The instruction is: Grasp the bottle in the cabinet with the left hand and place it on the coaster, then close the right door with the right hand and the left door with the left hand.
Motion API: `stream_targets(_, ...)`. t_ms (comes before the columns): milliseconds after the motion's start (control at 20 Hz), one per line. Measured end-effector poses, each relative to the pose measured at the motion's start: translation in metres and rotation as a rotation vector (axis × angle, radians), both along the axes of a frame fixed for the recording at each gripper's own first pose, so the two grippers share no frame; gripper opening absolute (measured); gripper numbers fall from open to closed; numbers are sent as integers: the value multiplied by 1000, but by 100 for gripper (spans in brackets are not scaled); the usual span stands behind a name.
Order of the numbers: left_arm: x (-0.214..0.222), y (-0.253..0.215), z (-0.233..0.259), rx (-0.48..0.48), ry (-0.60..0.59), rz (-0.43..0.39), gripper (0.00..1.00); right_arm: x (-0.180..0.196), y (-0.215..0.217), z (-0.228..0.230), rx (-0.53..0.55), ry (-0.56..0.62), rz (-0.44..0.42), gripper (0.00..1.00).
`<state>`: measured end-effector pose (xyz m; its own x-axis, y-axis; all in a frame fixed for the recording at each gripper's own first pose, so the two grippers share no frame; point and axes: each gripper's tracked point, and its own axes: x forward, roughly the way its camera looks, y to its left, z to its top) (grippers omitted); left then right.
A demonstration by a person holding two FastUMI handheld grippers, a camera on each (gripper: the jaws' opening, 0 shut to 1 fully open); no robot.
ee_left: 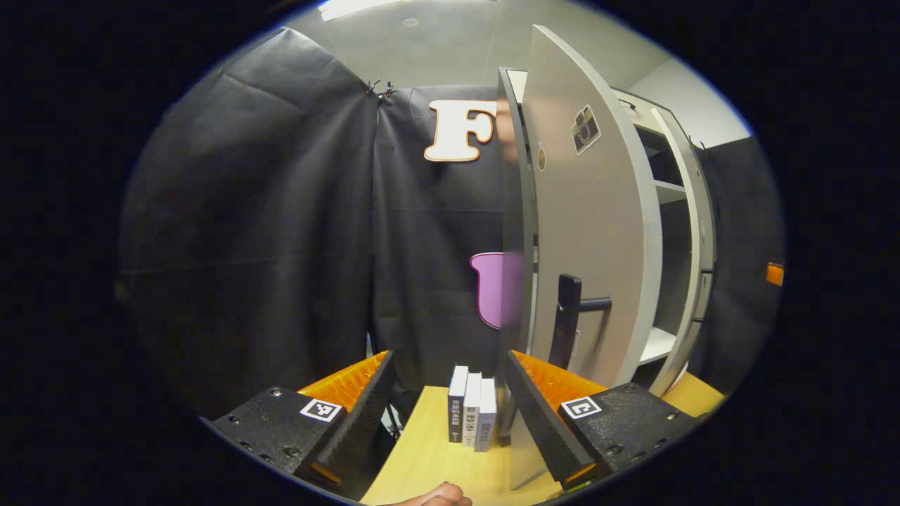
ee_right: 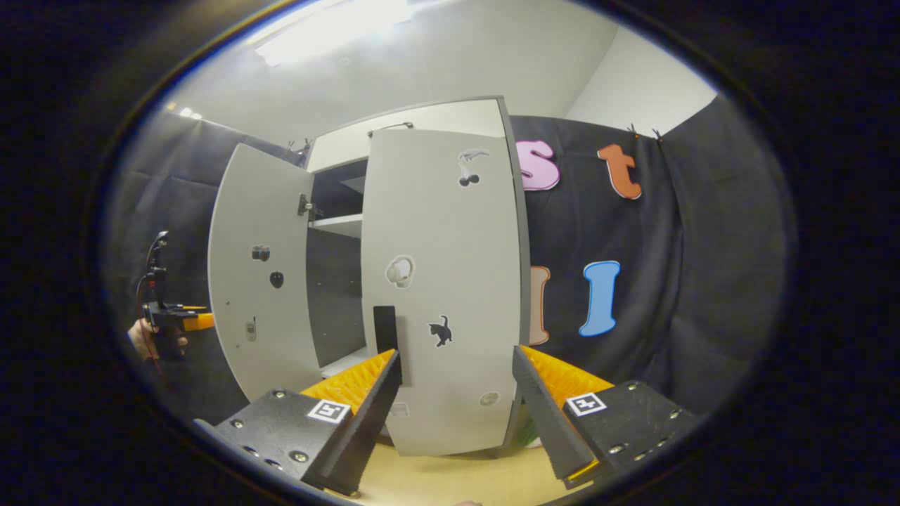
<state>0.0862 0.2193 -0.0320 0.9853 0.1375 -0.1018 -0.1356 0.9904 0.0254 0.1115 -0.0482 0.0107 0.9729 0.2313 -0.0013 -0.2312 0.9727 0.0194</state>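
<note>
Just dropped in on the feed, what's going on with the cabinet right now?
Both grippers are open and empty in front of the cabinet. The right gripper faces the right door, which looks shut or nearly so. The left door stands wide open; the left gripper is at its edge, near its handle.
</note>
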Motion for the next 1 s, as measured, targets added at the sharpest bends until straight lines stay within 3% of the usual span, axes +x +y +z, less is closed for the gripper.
stream_targets(100,5,-19,4,-37,5,-33,93,-20,-5,4,4,-17,-6,96)
stream_targets(150,5,-20,6,-50,6,-2,96,-31,-10,5,4,-27,-14,96)
stream_targets(200,1,-21,5,-43,16,13,89,-42,-13,8,3,-40,-18,96)
stream_targets(400,1,-40,10,-31,-14,19,88,-88,-24,2,-49,-84,-21,96)
stream_targets(500,2,-61,8,-42,-5,-17,90,-108,-30,-10,-67,-65,-31,96)
stream_targets(600,4,-83,9,-49,-4,-45,88,-122,-31,-18,-53,-40,-27,96)
stream_targets(650,5,-91,8,-40,5,-46,91,-128,-32,-19,-37,-31,-29,96)
stream_targets(1000,9,-129,6,-40,13,-25,89,-162,-37,-20,-45,-27,-33,96)
